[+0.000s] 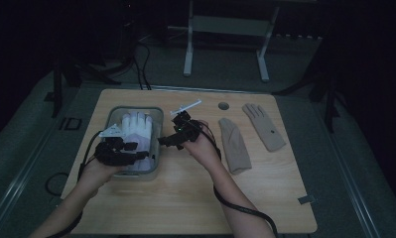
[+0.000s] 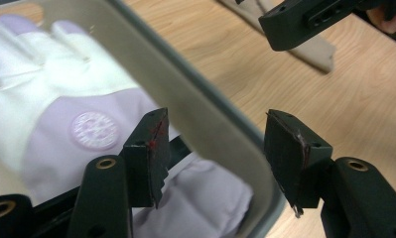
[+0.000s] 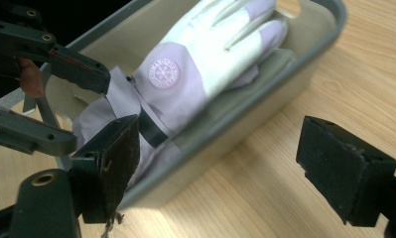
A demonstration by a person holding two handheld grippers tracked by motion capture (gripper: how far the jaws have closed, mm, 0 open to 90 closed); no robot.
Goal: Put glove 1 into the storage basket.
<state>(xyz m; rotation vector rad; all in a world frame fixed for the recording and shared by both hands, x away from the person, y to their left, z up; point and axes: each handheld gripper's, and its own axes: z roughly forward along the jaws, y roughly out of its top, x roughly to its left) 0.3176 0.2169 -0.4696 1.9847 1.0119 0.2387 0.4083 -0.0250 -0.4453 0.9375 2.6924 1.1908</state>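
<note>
A white-and-lilac fabric glove [image 1: 137, 130] lies in the grey rectangular plastic bin [image 1: 158, 120] on the wooden counter [image 1: 185, 198] — left gripper [image 2: 215, 148] and right gripper [image 3: 220, 163] both spread wide, empty, at its rim.

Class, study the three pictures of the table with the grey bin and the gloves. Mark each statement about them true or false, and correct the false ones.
1. A white and lilac glove lies inside the grey bin. True.
2. Two beige gloves lie on the table to the right of the bin. True.
3. The left gripper is shut on the glove. False: its jaws stand apart, either side of the bin's wall.
4. The right gripper is open. True.
5. The bin stands on the floor. False: it stands on the wooden table.
</note>
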